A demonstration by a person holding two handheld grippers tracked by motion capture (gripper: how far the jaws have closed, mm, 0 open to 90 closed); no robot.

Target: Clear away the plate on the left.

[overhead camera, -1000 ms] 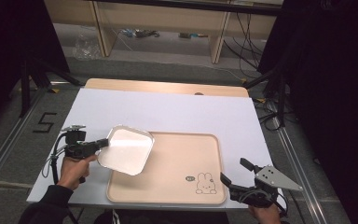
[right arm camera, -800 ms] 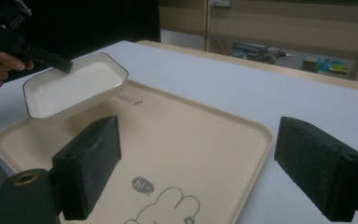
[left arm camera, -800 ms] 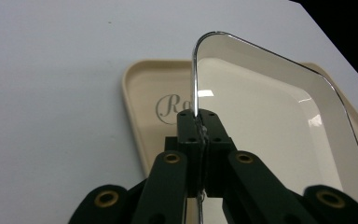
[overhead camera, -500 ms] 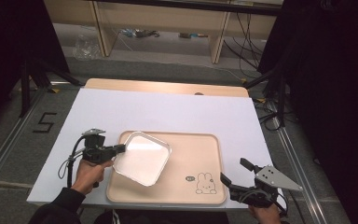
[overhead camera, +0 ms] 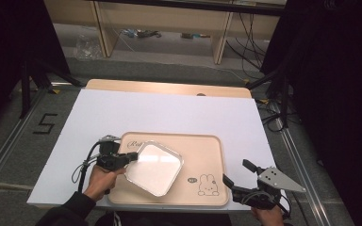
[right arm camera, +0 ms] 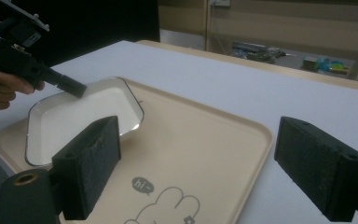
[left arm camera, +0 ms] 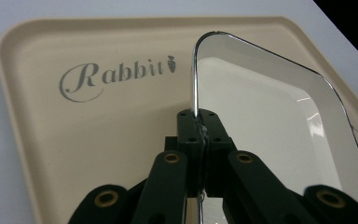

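- On the left half of the beige tray point(overhead camera: 202, 155) sat a shiny square metal dish point(overhead camera: 154, 167), one corner toward 12 o'clock, its left edge lifted by the left gripper point(overhead camera: 131, 157).
- The left gripper's jaws were closed tight on the dish's thin rim at about 9 o'clock; in the left gripper view the rim point(left arm camera: 195, 79) ran up from between the pinched black jaw tips, with the dish point(left arm camera: 270, 121) tilted off to the right.
- Beyond the jaws in that view, the tray point(left arm camera: 98, 140) carried the word "Rabbit" point(left arm camera: 116, 77) in grey script.
- A hand point(overhead camera: 102, 176) held the left gripper from 7 o'clock, its cable looping over the white table cover point(overhead camera: 169, 113).
- A rabbit drawing point(overhead camera: 207, 184) marked the tray's corner at 5 o'clock.
- The right gripper point(overhead camera: 238, 175) hovered just beyond that corner, jaws spread wide and holding nothing.
- In the right gripper view its two black pads point(right arm camera: 91, 163) stood far apart, the tray point(right arm camera: 205, 144) and dish point(right arm camera: 79, 116) lying between and beyond them, the left gripper point(right arm camera: 77, 88) at the dish's far edge.
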